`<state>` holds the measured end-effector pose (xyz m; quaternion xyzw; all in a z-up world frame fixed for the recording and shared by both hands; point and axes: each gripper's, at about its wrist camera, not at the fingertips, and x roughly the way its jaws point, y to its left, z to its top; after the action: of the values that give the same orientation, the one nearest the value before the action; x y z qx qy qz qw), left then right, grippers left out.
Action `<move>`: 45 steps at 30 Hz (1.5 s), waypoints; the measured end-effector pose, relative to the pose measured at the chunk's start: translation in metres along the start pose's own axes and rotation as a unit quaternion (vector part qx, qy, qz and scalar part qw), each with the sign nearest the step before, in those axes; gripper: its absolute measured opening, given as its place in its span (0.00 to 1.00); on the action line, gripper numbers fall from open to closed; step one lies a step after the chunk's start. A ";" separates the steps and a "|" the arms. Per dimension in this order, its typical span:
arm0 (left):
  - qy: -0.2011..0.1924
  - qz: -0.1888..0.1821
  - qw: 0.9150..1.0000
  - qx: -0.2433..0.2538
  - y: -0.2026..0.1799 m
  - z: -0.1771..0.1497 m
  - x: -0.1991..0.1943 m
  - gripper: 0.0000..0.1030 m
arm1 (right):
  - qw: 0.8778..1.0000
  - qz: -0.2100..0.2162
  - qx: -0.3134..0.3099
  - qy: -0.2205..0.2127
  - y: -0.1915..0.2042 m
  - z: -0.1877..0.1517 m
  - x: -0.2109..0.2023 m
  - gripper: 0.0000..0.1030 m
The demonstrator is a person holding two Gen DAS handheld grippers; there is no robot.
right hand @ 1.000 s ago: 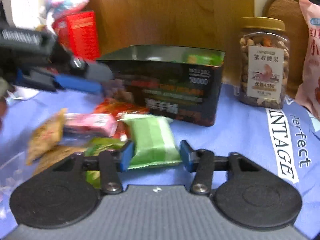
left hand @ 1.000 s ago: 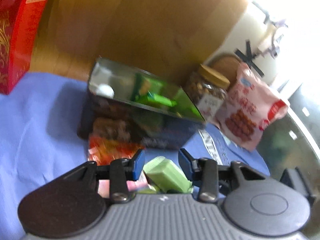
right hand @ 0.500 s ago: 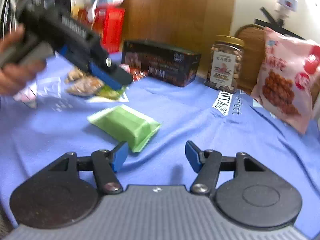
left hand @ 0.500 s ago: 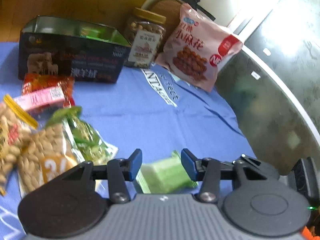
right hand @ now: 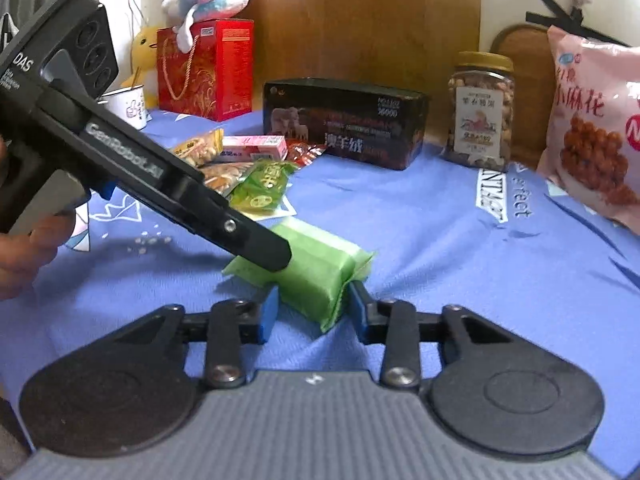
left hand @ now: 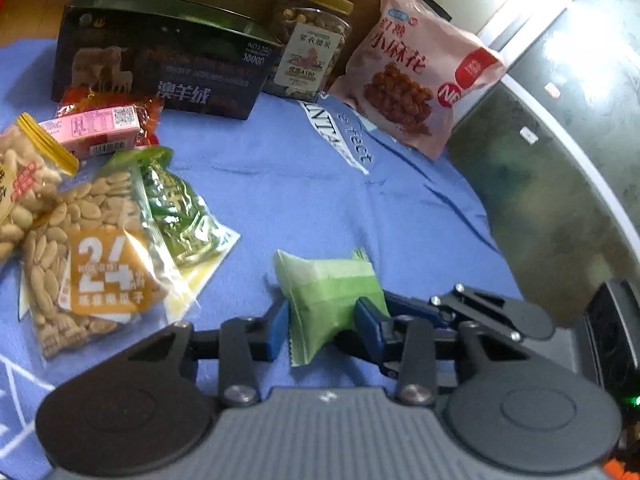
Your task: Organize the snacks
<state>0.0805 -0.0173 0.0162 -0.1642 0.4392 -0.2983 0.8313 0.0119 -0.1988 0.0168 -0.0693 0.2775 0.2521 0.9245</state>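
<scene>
A light green snack packet (left hand: 324, 280) lies on the blue cloth (left hand: 300, 184), in front of the other snacks. My left gripper (left hand: 322, 320) has one end of it between its blue pads; the jaws are closing and the wrapper bulges where they press. My right gripper (right hand: 313, 308) is closing on the other end of the same packet (right hand: 320, 264), pads against its sides. In the right wrist view the left gripper's black body (right hand: 132, 160) slants down onto the packet, held by a hand (right hand: 24, 252). One of the right gripper's fingers (left hand: 416, 312) shows just behind the packet.
An open black box (left hand: 160, 60) stands at the back, with a nut jar (left hand: 308, 52) and a pink bag (left hand: 412, 80) to its right. Seed bags (left hand: 92, 248), a green pouch (left hand: 176, 212) and a pink carton (left hand: 92, 128) lie left. The table's edge (left hand: 560, 208) curves on the right.
Both grippers have drawn back from the black box. The green packet now lies out on the cloth, and the right gripper's jaws, wide open half a second ago, have narrowed onto it.
</scene>
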 end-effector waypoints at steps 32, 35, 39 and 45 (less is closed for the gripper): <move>-0.177 0.105 0.978 -0.015 0.089 0.146 -0.049 0.44 | 0.985 0.053 0.144 -0.080 -0.038 0.130 0.107 0.39; -0.173 0.098 0.979 -0.037 0.102 0.120 -0.062 0.44 | 0.984 0.073 0.160 -0.040 -0.034 0.110 0.111 0.38; -0.124 0.133 0.980 -0.076 0.123 0.107 -0.045 0.44 | 0.976 0.080 0.201 0.001 -0.035 0.103 0.137 0.38; -0.075 0.093 0.986 -0.120 0.143 0.115 -0.017 0.42 | 0.948 0.118 0.295 0.026 -0.045 0.097 0.160 0.37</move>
<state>0.2184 0.1052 0.0145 -0.2431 0.4218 -0.1522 0.8601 0.1964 -0.1430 0.0099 0.2332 0.3697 0.2644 0.8597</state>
